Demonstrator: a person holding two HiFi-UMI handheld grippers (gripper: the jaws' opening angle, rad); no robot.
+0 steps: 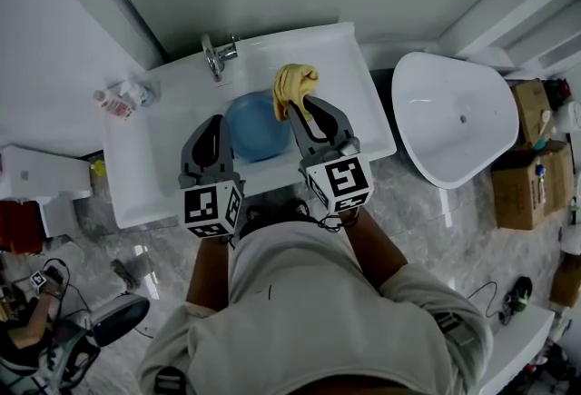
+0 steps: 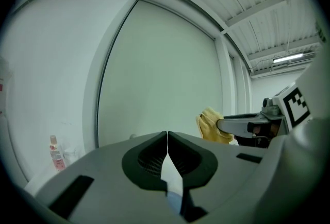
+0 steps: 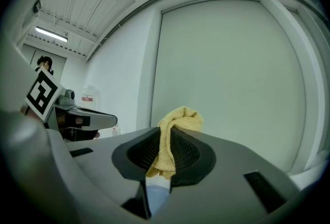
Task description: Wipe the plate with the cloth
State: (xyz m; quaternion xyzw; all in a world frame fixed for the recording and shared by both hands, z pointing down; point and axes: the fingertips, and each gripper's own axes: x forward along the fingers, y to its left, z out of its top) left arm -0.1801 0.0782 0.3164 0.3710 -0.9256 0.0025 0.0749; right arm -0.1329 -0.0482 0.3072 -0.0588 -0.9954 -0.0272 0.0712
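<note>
A round blue plate lies in the white sink. My right gripper is shut on a bunched yellow cloth, held above the plate's far right edge. In the right gripper view the cloth is pinched between the jaws and bulges out past their tips. My left gripper hovers over the plate's left edge. Its jaws meet at the tips with nothing between them. From there the cloth and the right gripper show at the right. Both grippers point at the pale wall.
A chrome tap stands at the sink's back rim. Small bottles sit on its left ledge. A white toilet is at the right, with cardboard boxes beyond it. Cables and gear lie on the floor at the lower left.
</note>
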